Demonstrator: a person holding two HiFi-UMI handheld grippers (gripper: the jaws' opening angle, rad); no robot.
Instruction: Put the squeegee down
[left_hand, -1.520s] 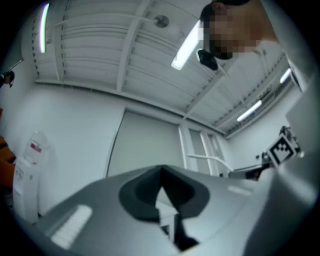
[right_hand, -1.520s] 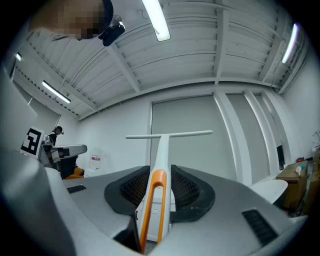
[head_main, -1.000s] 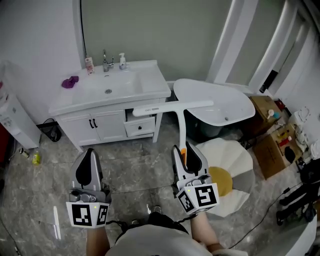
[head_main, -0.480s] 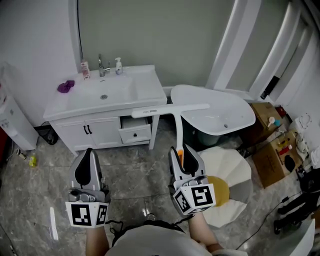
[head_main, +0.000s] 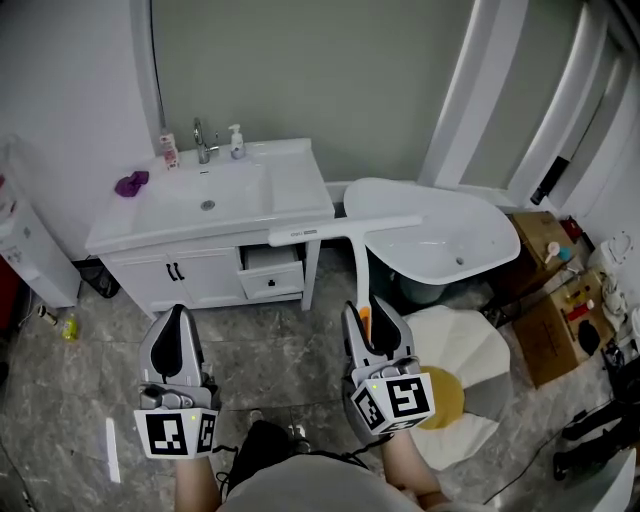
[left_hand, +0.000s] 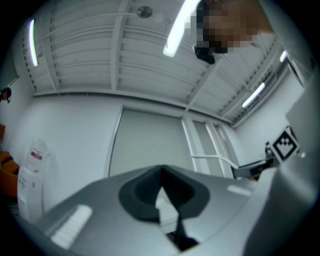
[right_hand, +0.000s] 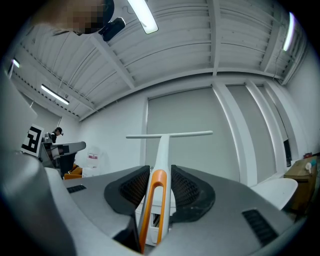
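A white squeegee (head_main: 358, 240) with an orange loop at its handle end stands up from my right gripper (head_main: 375, 323), its wide blade level in front of the vanity. In the right gripper view the handle (right_hand: 159, 165) runs between the two dark pads, which press on it from both sides. My right gripper is shut on the squeegee. My left gripper (head_main: 176, 330) hangs to the left over the floor, pointing forward. In the left gripper view its dark pads (left_hand: 162, 187) meet tip to tip with nothing between them.
A white vanity (head_main: 205, 215) with a sink, a tap and small bottles stands ahead on the left. A white tub-shaped basin (head_main: 440, 235) lies ahead on the right. Cardboard boxes (head_main: 555, 310) sit at the far right, a white and yellow lid-like thing (head_main: 450, 365) by my right gripper.
Both grippers and the squeegee have moved across the floor; the vanity and basin have shifted slightly in the head view. The grip on the squeegee is unchanged.
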